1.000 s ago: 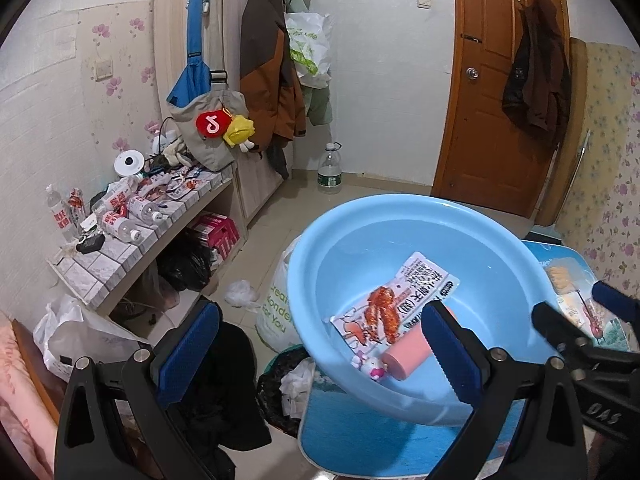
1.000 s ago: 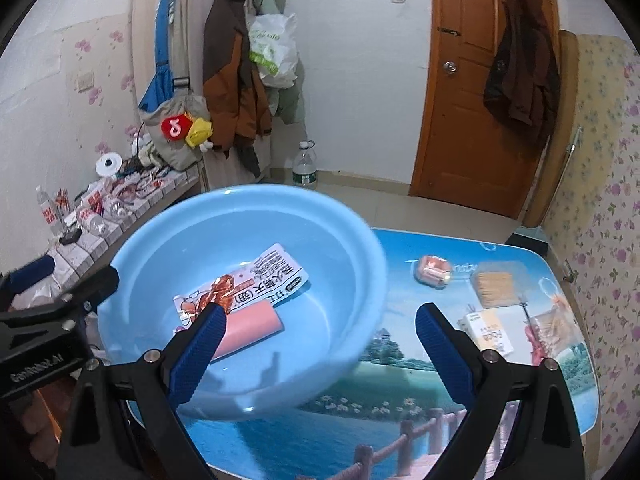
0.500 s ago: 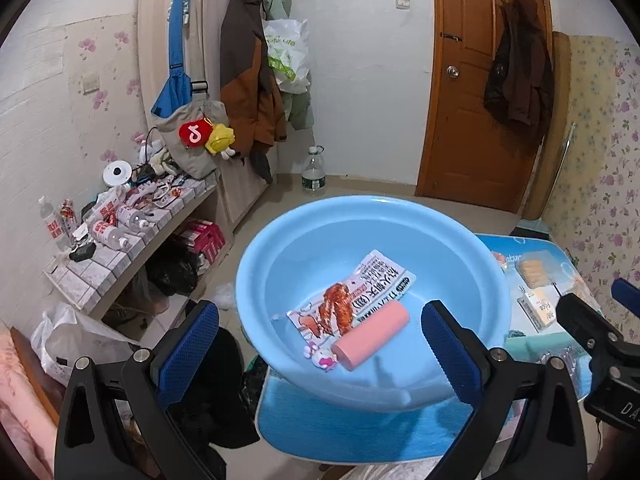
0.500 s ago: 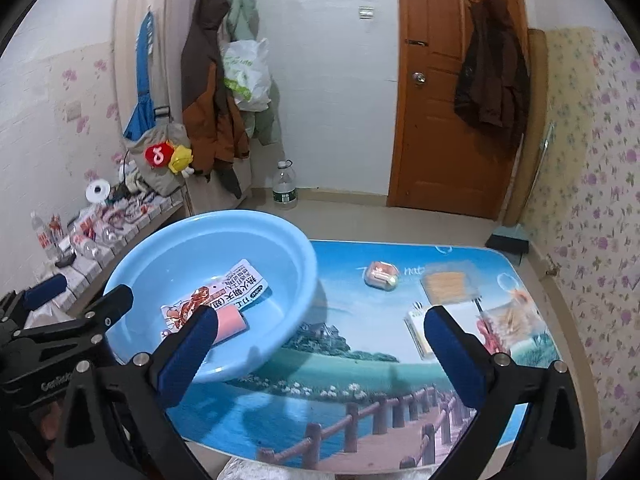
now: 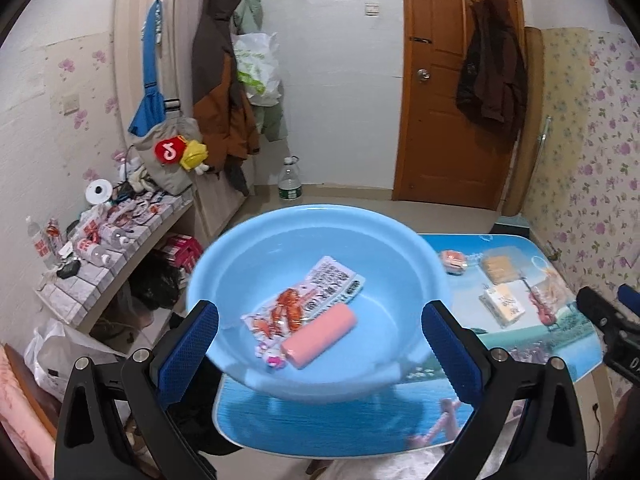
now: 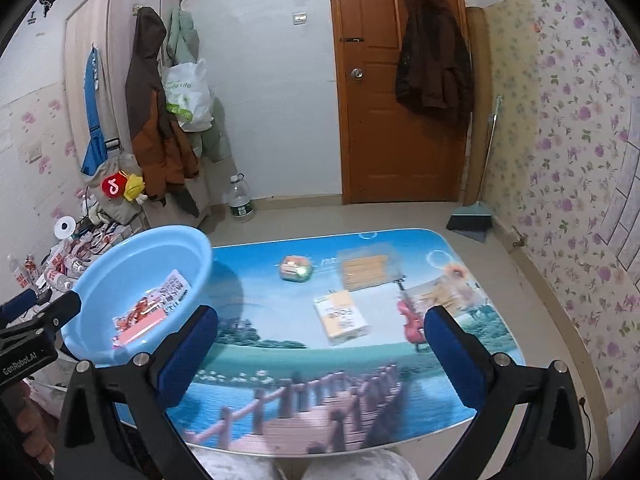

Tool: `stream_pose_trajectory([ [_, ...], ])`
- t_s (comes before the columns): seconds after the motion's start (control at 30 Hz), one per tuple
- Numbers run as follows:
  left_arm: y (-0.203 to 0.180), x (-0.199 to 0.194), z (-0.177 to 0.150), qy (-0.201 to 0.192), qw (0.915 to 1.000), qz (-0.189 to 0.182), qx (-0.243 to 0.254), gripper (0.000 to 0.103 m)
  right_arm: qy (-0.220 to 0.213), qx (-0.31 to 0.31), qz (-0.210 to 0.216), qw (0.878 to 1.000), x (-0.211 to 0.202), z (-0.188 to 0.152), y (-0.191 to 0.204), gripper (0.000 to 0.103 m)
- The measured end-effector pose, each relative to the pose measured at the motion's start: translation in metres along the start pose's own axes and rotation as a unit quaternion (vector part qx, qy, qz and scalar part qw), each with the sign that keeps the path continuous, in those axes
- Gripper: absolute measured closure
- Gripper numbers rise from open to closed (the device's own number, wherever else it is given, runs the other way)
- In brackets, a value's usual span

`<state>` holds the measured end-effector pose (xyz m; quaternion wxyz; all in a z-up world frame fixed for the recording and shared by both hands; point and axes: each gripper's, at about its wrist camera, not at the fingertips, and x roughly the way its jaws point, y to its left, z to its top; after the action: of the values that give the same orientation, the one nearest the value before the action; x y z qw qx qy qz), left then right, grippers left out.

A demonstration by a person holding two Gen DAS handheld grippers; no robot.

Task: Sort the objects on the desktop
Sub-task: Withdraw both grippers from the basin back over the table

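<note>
The left tool (image 6: pixel 24 356), seen from the right wrist, carries white lettering, "GenRobot.AI", along its black body. A red plush (image 5: pixel 168 151) hanging on the bag at the wardrobe bears a white musical-note logo. The white plastic bag (image 6: pixel 185 96) among the coats has green print, too blurred to read. The packet (image 5: pixel 308 300) in the basin carries dense print, not legible.

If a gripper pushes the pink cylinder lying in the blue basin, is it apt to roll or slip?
Probably rolls: the pink cylinder lies on its side on the smooth curved floor of the blue basin. It looks smooth, so it may slip. The snack packet touching it might check the roll slightly.
</note>
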<state>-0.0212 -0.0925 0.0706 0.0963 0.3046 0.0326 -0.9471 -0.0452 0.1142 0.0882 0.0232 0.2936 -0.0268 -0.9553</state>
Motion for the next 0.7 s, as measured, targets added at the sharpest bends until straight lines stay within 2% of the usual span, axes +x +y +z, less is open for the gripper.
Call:
stream_pose_trajectory([
  [0.17,-0.02,-0.001,0.002,-0.002,0.9999,-0.011,-0.008,0.0,0.02,0.003,-0.007,1.0,0.007,-0.005,-0.02,0.0],
  [0.4,-0.045,-0.002,-0.001,-0.003,0.9996,-0.026,-0.004,0.0,0.013,0.009,-0.01,1.0,-0.002,-0.007,-0.035,0.0],
  [0.6,-0.072,-0.003,-0.004,0.004,0.9991,-0.036,0.023,0.0,0.017,0.033,-0.016,0.999,-0.003,-0.011,-0.054,0.0],
  [0.7,-0.085,-0.007,-0.001,-0.005,0.9984,-0.043,0.035,0.0,0.014,0.047,-0.02,0.999,-0.003,-0.01,-0.066,0.0],
])
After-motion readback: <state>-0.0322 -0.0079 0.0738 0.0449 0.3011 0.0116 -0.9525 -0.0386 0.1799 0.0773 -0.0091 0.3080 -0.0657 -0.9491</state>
